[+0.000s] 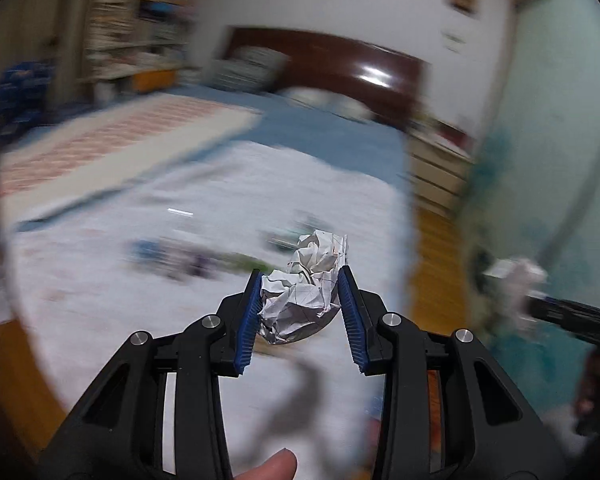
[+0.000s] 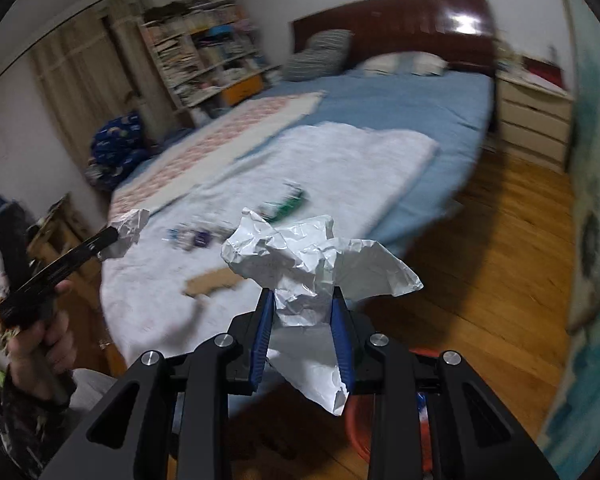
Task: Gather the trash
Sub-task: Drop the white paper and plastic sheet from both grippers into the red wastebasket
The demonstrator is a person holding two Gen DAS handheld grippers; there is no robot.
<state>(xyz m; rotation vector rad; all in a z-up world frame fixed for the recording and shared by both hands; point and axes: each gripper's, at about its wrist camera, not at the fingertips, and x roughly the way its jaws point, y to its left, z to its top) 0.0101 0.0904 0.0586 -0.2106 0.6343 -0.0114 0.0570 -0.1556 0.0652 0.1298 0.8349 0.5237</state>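
Two claws, two catches! The left claw (image 1: 300, 280) has its blue pads (image 1: 249, 312) pressed on a crumpled paper ball (image 1: 304, 284), partly closed around it, with the ball bulging up past the fingertips and hanging above the white blanket (image 1: 180, 320) on the bed (image 2: 400, 100). From the right wrist view, that same claw shows at the left edge, gripped by a hand (image 2: 40, 344) in a dark patterned sleeve, the ball at its tip over the blanket's edge. The right claw (image 2: 302, 296) is narrowly closed on a sheet (image 2: 300, 264) of crumpled white paper, pads pinching its middle while loose flaps spread wide to the right and droop down below the fingers. It hangs off the bed's side, over the wooden floor (image 2: 500, 260). Still lying on the blanket: a green packet (image 2: 288, 202), a small dark wrapper (image 2: 192, 236) and a brown cardboard scrap (image 2: 212, 280). A red bin rim (image 2: 360, 420) peeks out beneath the right claw, mostly hidden. The left view is heavily blurred.
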